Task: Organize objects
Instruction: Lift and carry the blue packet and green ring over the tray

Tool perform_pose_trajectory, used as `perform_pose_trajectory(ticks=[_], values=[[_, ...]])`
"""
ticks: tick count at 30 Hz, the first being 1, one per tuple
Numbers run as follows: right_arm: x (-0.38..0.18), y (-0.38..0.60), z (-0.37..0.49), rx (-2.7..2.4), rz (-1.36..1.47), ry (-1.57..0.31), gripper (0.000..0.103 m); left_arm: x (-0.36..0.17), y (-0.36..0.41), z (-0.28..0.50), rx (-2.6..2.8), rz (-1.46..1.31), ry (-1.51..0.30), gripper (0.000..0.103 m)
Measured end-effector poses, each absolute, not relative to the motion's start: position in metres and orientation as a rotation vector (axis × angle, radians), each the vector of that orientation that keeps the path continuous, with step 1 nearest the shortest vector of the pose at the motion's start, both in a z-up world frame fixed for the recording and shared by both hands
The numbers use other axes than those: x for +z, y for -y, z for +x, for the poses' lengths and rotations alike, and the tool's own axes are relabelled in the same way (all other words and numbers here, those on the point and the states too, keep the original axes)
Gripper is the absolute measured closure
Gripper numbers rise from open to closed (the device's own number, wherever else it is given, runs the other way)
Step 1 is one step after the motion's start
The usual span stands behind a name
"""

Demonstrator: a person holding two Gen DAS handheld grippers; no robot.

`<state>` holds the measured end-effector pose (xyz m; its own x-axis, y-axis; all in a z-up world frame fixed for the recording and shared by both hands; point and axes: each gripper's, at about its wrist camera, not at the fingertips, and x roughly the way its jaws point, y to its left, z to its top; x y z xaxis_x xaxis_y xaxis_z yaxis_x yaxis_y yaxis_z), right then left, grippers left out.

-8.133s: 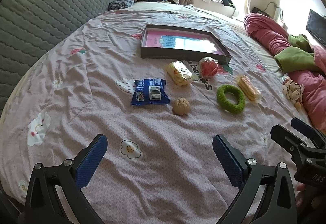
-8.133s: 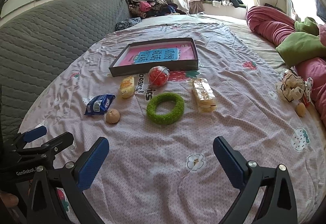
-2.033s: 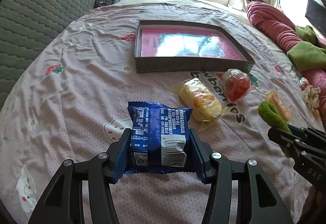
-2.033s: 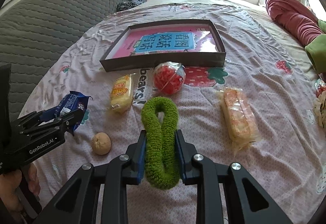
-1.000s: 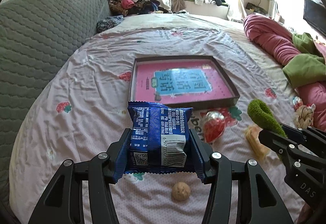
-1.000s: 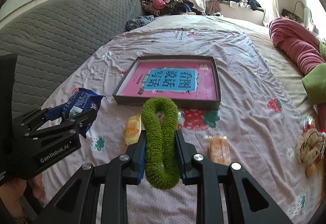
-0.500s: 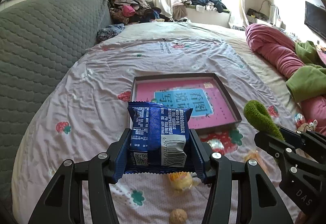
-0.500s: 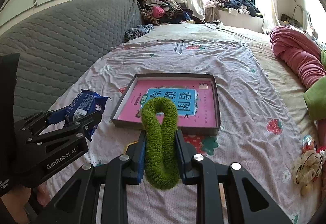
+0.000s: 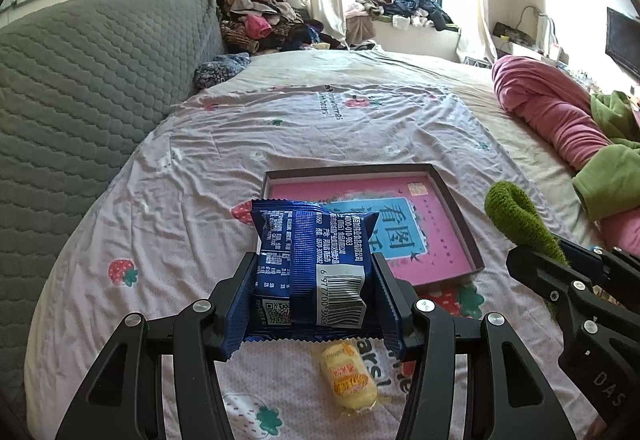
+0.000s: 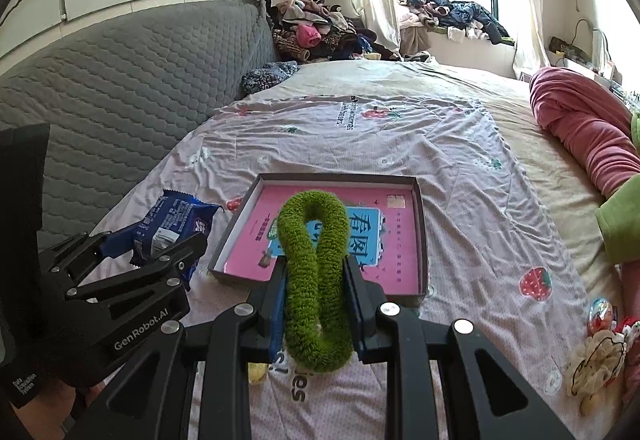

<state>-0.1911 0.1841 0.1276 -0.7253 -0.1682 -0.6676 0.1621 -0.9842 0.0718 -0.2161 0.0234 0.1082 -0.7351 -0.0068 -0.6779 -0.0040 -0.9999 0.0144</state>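
My left gripper (image 9: pixel 314 276) is shut on a blue snack packet (image 9: pixel 312 264) and holds it in the air in front of the near left corner of the shallow dark box with a pink bottom (image 9: pixel 456 224). My right gripper (image 10: pixel 314 280) is shut on a fuzzy green ring (image 10: pixel 314 280), squeezed into a long loop, above the near edge of the box (image 10: pixel 418 240). The left gripper with the blue packet (image 10: pixel 172 228) shows at the left of the right wrist view. The ring (image 9: pixel 516 220) and right gripper show at the right of the left wrist view.
A yellow wrapped snack (image 9: pixel 348 380) lies on the pink bedsheet (image 9: pixel 180 207) below my left gripper. A grey quilted headboard (image 10: pixel 120 79) runs along the left. A pink blanket roll (image 10: pixel 580 123) and small toys (image 10: pixel 596 360) lie on the right.
Both grippers have risen and moved forward toward the box with their objects still held. The box looks nearer and the loose snacks have dropped out of sight below.
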Motion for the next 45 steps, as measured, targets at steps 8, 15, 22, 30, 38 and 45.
perform_pose_trajectory(ticks=[8,15,22,30,38,45], values=[[0.129,-0.185,-0.214,-2.768,1.064,0.016,0.077,0.106,-0.023,-0.241,-2.916,1.141,0.021,0.047],[0.126,-0.184,-0.242,-2.765,1.064,-0.001,0.077,0.1,-0.02,-0.268,-2.908,1.14,0.013,0.047],[0.111,-0.185,-0.27,-2.755,1.088,0.004,0.077,0.087,-0.02,-0.298,-2.894,1.154,0.009,0.047],[0.085,-0.185,-0.298,-2.738,1.13,0.025,0.077,0.064,-0.019,-0.323,-2.874,1.185,0.004,0.047],[0.053,-0.184,-0.325,-2.719,1.206,0.0,0.077,0.032,-0.022,-0.348,-2.84,1.225,0.035,0.046],[0.029,-0.187,-0.348,-2.715,1.256,-0.008,0.077,0.002,-0.02,-0.369,-2.823,1.28,0.011,0.046]])
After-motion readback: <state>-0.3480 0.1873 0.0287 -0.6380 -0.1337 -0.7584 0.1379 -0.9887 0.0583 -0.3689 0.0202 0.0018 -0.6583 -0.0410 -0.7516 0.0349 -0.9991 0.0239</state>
